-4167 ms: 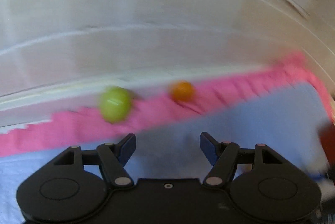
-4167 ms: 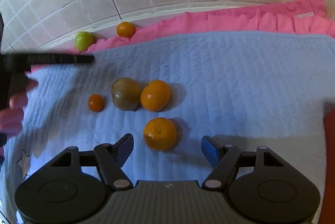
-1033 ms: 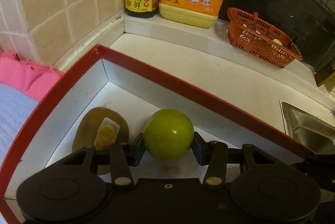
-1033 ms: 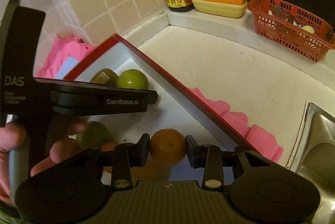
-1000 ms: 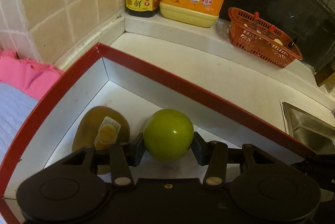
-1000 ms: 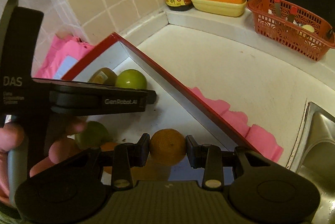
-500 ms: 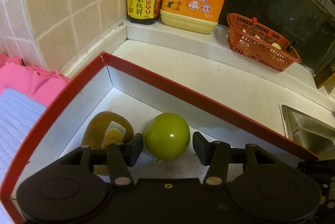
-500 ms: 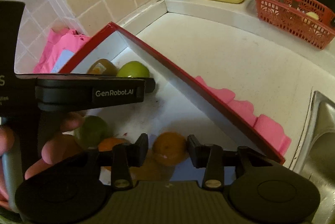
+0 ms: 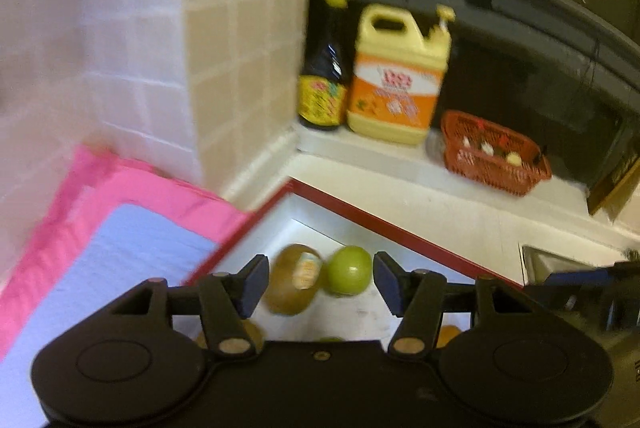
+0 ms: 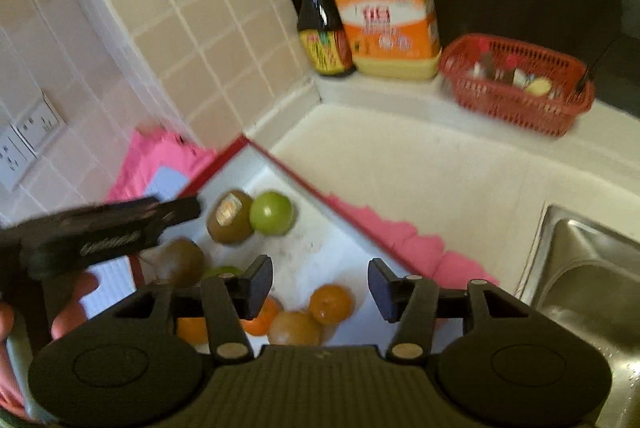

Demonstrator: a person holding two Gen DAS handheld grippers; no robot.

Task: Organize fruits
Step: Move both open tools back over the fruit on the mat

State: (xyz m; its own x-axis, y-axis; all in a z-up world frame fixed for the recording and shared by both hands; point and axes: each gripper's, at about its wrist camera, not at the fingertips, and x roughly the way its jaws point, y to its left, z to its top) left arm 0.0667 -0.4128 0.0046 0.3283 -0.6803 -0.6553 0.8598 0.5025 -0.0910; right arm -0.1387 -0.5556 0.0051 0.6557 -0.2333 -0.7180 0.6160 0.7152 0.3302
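Note:
A red-rimmed white box (image 10: 288, 164) holds several fruits. A green fruit (image 10: 271, 213) lies beside a brown fruit with a sticker (image 10: 229, 217) at the box's far corner; both also show in the left wrist view, the green fruit (image 9: 349, 270) and the brown one (image 9: 294, 278). Oranges (image 10: 331, 303) and other brown fruit (image 10: 295, 328) lie nearer. My left gripper (image 9: 320, 280) is open and empty, raised above the box. My right gripper (image 10: 320, 286) is open and empty above the oranges.
A soy sauce bottle (image 10: 320, 28), a yellow detergent jug (image 10: 384, 4) and a red basket (image 10: 516, 84) stand on the back ledge. A sink (image 10: 588, 284) lies at right. A pink and blue cloth (image 9: 104, 244) lies left of the box.
Both grippers opened, left the green fruit and the orange in the box, and pulled up and back. Both views are now motion-blurred.

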